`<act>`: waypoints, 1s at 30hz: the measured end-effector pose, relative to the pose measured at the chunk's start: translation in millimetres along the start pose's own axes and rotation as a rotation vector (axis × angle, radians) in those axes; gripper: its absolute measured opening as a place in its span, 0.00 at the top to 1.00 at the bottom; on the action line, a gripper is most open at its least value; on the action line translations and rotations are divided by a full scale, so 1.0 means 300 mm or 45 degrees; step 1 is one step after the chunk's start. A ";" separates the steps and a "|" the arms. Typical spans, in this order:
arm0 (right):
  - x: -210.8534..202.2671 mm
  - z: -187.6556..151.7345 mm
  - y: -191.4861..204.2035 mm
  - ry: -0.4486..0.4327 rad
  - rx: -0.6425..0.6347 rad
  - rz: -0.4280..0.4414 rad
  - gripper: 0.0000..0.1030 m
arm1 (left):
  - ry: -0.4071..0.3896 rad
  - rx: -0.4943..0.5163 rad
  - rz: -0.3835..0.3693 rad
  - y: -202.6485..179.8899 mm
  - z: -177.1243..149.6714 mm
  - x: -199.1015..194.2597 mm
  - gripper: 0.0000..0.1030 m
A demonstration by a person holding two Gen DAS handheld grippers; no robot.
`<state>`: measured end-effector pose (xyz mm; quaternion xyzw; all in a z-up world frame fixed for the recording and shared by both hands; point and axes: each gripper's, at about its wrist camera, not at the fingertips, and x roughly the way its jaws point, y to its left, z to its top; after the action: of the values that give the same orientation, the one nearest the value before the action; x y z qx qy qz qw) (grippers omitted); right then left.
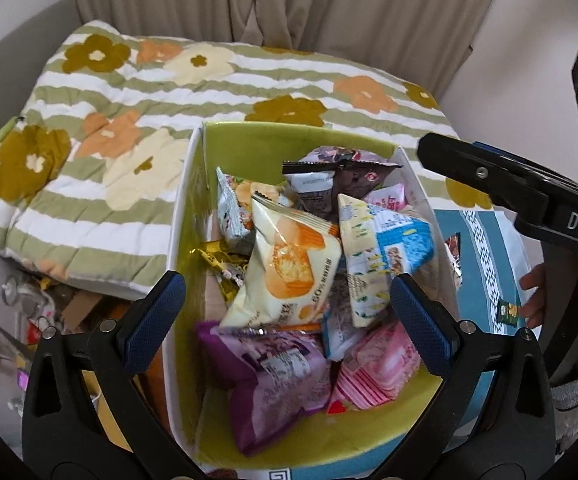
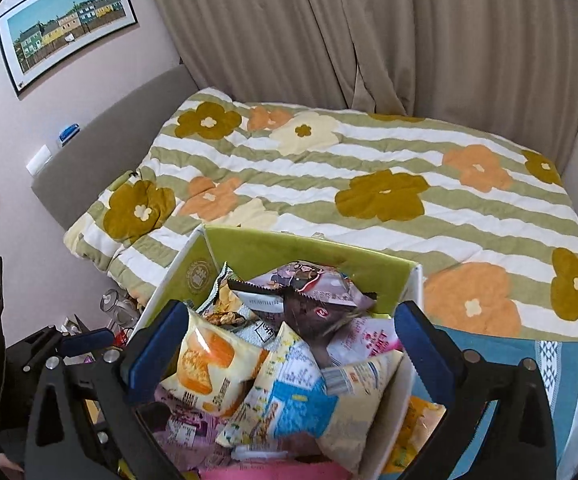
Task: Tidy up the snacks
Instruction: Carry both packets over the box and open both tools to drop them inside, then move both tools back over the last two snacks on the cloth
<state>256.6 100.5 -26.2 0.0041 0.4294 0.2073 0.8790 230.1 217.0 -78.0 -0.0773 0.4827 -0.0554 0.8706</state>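
Observation:
A white box with a green inside point(image 1: 289, 136) point(image 2: 289, 246) holds several snack packets. On top lie a white and orange packet point(image 1: 285, 268) point(image 2: 205, 364), a blue and white packet point(image 1: 385, 248) point(image 2: 293, 396) and a dark brown packet point(image 1: 341, 176) point(image 2: 309, 304). A purple packet point(image 1: 273, 380) and a pink one point(image 1: 377, 368) lie at the near end. My left gripper point(image 1: 289, 320) hangs open over the box, its pads touching nothing. My right gripper point(image 2: 291, 354) is also wide open above the packets, holding nothing. One of its fingers point(image 1: 485, 172) shows at the right of the left wrist view.
The box stands on a blue patterned cloth point(image 1: 485, 248) point(image 2: 549, 380) beside a bed with a flowered quilt point(image 1: 149, 100) point(image 2: 369, 184). A hand point(image 1: 533, 292) rests by a small green packet point(image 1: 509, 312). Clutter point(image 1: 29, 320) lies low on the left. Curtains hang behind.

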 end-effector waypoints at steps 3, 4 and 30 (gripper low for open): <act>-0.073 -0.025 -0.012 -0.042 -0.007 0.010 0.01 | -0.049 -0.017 0.032 -0.047 -0.033 -0.062 0.02; -0.096 -0.032 -0.016 -0.052 -0.012 0.016 0.01 | -0.066 -0.026 0.039 -0.068 -0.043 -0.083 0.02; -0.728 -0.488 -0.462 -0.164 -0.041 -0.218 0.01 | -0.216 0.055 -0.013 -0.803 -0.345 -0.188 0.02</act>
<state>76.8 -131.5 20.2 -0.0335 0.3674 0.1375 0.9192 107.2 -18.3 -39.9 -0.0655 0.4054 -0.0633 0.9096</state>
